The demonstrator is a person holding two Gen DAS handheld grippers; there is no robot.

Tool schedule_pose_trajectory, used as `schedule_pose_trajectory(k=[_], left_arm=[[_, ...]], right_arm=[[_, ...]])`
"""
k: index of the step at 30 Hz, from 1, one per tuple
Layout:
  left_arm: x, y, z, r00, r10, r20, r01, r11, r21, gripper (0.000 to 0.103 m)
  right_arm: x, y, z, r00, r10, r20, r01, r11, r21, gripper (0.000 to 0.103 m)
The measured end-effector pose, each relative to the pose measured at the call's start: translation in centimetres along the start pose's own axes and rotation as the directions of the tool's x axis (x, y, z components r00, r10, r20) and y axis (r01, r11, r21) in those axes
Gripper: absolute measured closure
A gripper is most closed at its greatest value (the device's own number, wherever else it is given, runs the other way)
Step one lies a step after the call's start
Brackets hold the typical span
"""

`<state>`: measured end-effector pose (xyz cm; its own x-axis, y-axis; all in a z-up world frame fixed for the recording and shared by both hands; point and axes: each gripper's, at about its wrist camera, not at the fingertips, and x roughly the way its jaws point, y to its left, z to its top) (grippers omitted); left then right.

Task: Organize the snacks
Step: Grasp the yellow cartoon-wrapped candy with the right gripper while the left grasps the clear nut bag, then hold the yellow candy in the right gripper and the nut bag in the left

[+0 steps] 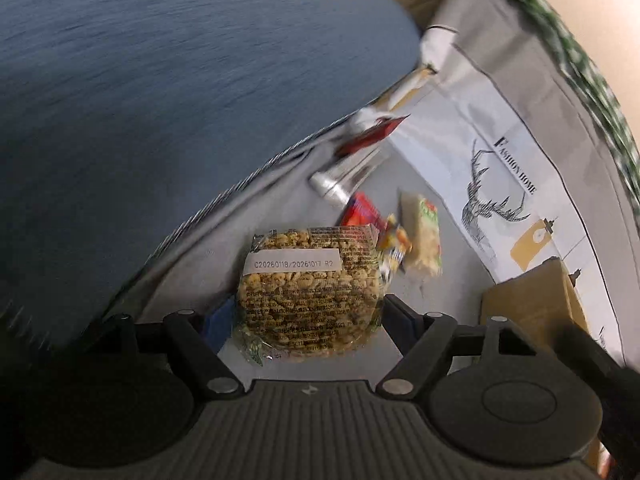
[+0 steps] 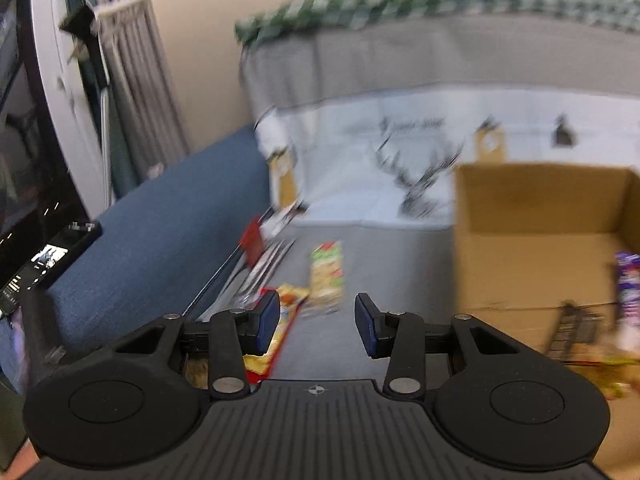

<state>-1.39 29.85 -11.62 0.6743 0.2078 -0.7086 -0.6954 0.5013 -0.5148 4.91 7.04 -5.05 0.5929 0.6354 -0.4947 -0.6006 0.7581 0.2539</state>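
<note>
In the left wrist view my left gripper is shut on a clear packet of round puffed snacks with a white date label. It hangs over the grey floor of a fabric bin printed with a deer. The packet is sharp while everything behind it is blurred. Loose snacks lie beyond it: a silver packet, a red packet and a pale green packet. My right gripper stands open with nothing between its pads, above a red-yellow packet and near the green packet.
An open cardboard box stands inside the bin at the right, with a purple packet at its edge; its corner shows in the left view. A blue fabric surface lies left of the bin, with a phone on it.
</note>
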Motion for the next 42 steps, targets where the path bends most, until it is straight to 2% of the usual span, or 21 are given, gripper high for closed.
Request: schedule_pose_trajectory(k=[3, 5, 7, 9, 10, 11, 13, 15, 16, 19, 27, 31, 33, 35, 37, 39, 41, 42], left_arm=[[-1.2, 0.3, -0.6, 1.000, 0.014, -0.012, -0.015, 0.999, -0.030, 0.021], [-1.5, 0.5, -0.8, 1.000, 0.022, -0.009, -0.022, 0.999, -0.026, 0.021], [-1.4, 0.8, -0.7, 1.000, 0.026, -0.004, -0.026, 0.999, -0.023, 0.021], [-1.4, 1.0, -0.6, 1.000, 0.022, -0.003, -0.022, 0.999, -0.027, 0.021], [-1.5, 1.1, -0.6, 1.000, 0.020, -0.003, -0.020, 0.999, -0.025, 0.021], [-1.5, 1.1, -0.6, 1.000, 0.019, -0.004, -0.019, 1.000, -0.021, 0.021], [-1.5, 1.1, -0.7, 1.000, 0.015, -0.007, -0.015, 1.000, -0.012, 0.021], [-1.5, 1.3, -0.6, 1.000, 0.006, -0.010, -0.007, 1.000, -0.014, 0.021], [-1.5, 1.3, -0.6, 1.000, 0.004, -0.012, -0.004, 1.000, -0.014, 0.021], [-1.3, 1.3, -0.5, 1.000, 0.000, -0.022, 0.000, 1.000, 0.002, 0.021], [-0.8, 0.8, -0.4, 0.999, -0.005, -0.041, 0.007, 0.999, 0.042, 0.021], [-0.5, 0.4, -0.2, 0.997, -0.006, -0.071, 0.011, 0.998, 0.069, 0.021], [-0.8, -0.2, 0.0, 0.998, 0.023, -0.063, -0.016, 0.994, 0.106, 0.021], [-1.5, -1.3, 0.5, 0.998, 0.053, -0.026, -0.048, 0.981, 0.189, 0.021], [-1.9, -2.8, 1.0, 0.999, 0.044, -0.021, -0.035, 0.946, 0.322, 0.021], [-1.7, -4.0, 1.1, 0.998, 0.038, -0.052, -0.010, 0.889, 0.457, 0.021], [-1.2, -4.4, 0.6, 0.994, 0.044, -0.102, 0.023, 0.812, 0.583, 0.021], [-0.8, -4.1, 0.3, 0.990, 0.056, -0.128, 0.033, 0.797, 0.603, 0.021]], right_arm=[[4.9, 1.2, 1.3, 0.994, 0.016, -0.112, -0.011, 0.999, 0.044, 0.059], [7.6, 1.9, 1.6, 0.988, 0.020, -0.152, -0.010, 0.998, 0.067, 0.059], [10.9, 2.4, 2.0, 0.974, 0.043, -0.222, -0.021, 0.995, 0.100, 0.059], [13.3, 2.9, 1.8, 0.959, 0.053, -0.279, -0.022, 0.993, 0.113, 0.051], [14.7, 2.8, 1.6, 0.945, 0.060, -0.321, -0.024, 0.993, 0.116, 0.043], [15.8, 2.7, 1.3, 0.935, 0.055, -0.350, -0.015, 0.993, 0.117, 0.043], [17.2, 2.8, 0.8, 0.921, 0.032, -0.388, 0.012, 0.994, 0.109, 0.044], [18.0, 3.1, 0.4, 0.908, 0.029, -0.417, 0.011, 0.996, 0.093, 0.062], [18.0, 3.2, 0.2, 0.908, 0.022, -0.419, 0.011, 0.997, 0.076, 0.075], [17.0, 3.2, 0.1, 0.913, 0.023, -0.408, -0.001, 0.999, 0.053, 0.090], [9.8, 1.6, 1.2, 0.938, 0.008, -0.346, -0.001, 1.000, 0.020, 0.093], [5.4, 2.1, 0.2, 0.944, 0.008, -0.330, -0.023, 0.999, -0.040, 0.093], [3.3, 2.6, -0.8, 0.946, 0.006, -0.325, -0.030, 0.997, -0.068, 0.093], [1.5, 2.9, -1.9, 0.950, 0.008, -0.313, -0.034, 0.996, -0.079, 0.093], [-0.1, 3.0, -3.2, 0.954, 0.022, -0.300, -0.046, 0.996, -0.073, 0.093], [-1.1, 2.9, -4.7, 0.959, 0.026, -0.283, -0.047, 0.997, -0.068, 0.093], [-1.1, 2.8, -6.0, 0.959, 0.020, -0.281, -0.039, 0.997, -0.063, 0.093], [-0.9, 2.7, -6.8, 0.958, 0.016, -0.287, -0.033, 0.998, -0.052, 0.093]])
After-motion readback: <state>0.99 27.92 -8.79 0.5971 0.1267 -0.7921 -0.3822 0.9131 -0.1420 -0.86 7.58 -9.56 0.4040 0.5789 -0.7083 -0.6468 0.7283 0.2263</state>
